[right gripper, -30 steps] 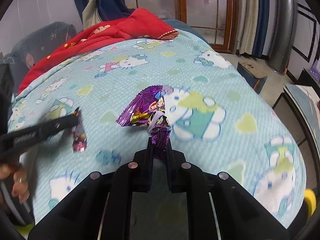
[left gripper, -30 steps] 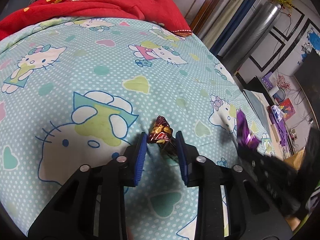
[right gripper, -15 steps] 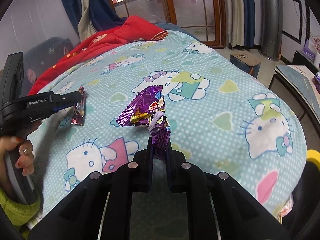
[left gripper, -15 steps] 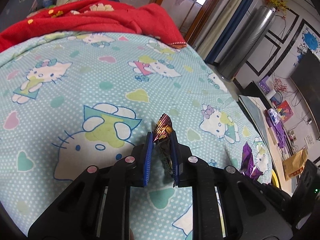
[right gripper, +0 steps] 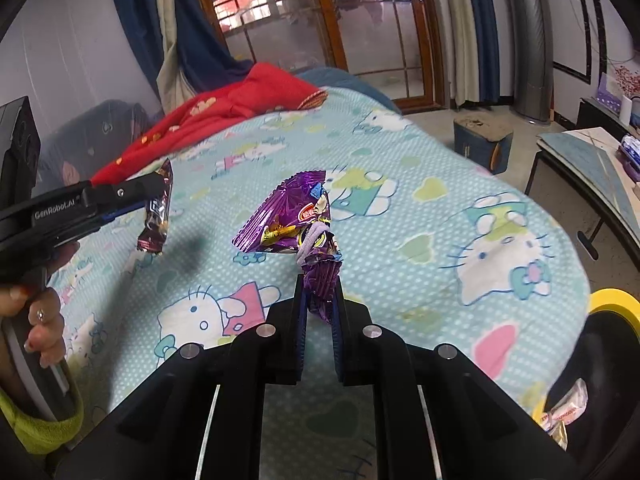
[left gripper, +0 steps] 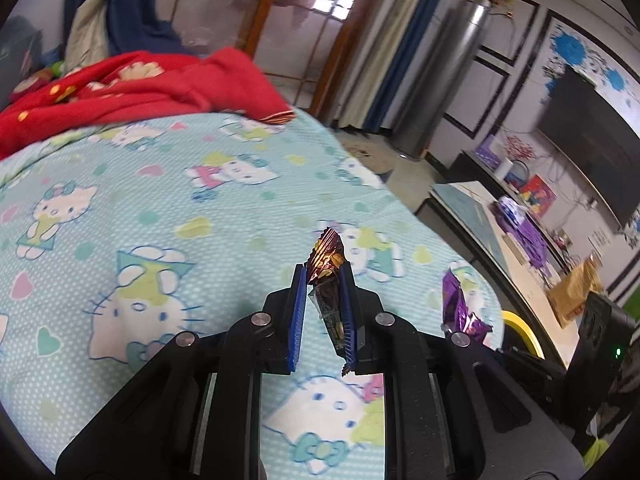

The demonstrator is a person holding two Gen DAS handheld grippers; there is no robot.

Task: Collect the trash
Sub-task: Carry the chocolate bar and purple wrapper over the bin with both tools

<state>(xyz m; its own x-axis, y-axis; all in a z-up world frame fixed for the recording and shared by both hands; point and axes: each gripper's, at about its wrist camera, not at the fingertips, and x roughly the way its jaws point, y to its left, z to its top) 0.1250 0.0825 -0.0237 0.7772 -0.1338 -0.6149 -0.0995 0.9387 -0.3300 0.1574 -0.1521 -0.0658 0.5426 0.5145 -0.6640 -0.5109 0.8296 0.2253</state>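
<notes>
My left gripper [left gripper: 323, 270] is shut on a dark red and gold snack wrapper [left gripper: 327, 254], held in the air above the bed. The same wrapper [right gripper: 156, 216] hangs from the left gripper's tip [right gripper: 162, 184] at the left of the right wrist view. My right gripper [right gripper: 319, 280] is shut on the twisted neck of a purple snack bag [right gripper: 292, 216], which fans out above the pads. In the left wrist view that purple bag [left gripper: 456, 308] shows at the right, above the bed's edge.
A bed with a pale blue cartoon-cat sheet [left gripper: 160, 200] fills both views, with a red blanket [left gripper: 132, 84] at its far end. A yellow-rimmed bin [right gripper: 612, 308] with wrappers inside stands at the bed's right edge. A low table [left gripper: 480, 216] and a blue stool [right gripper: 482, 142] stand beyond.
The left gripper closed on the dark red wrapper and lifted it off the sheet. Both grippers have moved toward the bed's right edge; the yellow bin rim has come into view.
</notes>
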